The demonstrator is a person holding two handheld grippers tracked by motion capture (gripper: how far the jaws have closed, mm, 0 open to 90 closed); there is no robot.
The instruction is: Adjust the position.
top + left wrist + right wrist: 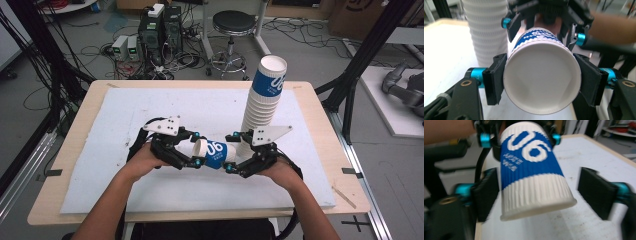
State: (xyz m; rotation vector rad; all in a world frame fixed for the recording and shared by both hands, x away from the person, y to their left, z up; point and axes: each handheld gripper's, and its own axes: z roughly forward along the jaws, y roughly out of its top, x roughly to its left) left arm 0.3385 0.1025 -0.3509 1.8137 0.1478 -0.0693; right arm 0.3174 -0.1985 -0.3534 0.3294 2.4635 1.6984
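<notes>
A white paper cup [216, 154] with a blue band lies on its side in the air between both grippers, just above the white sheet [150, 110]. My left gripper [197, 149] is shut on the cup's open mouth; in the left gripper view both pads [496, 80] press the rim of the cup [541, 82]. My right gripper [231, 151] stands open around the cup's base. In the right gripper view the cup [534, 182] hangs between the right gripper's [537, 195] spread pads, with a gap at the right pad [594, 190]. A tall leaning stack of like cups [262, 100] stands right behind.
The white sheet covers most of the wooden table [320, 125], whose edges lie close on every side. Black frame posts [360, 55] stand at the table's far corners. Beyond it are a stool [232, 30] and computer boxes [160, 30] on the floor.
</notes>
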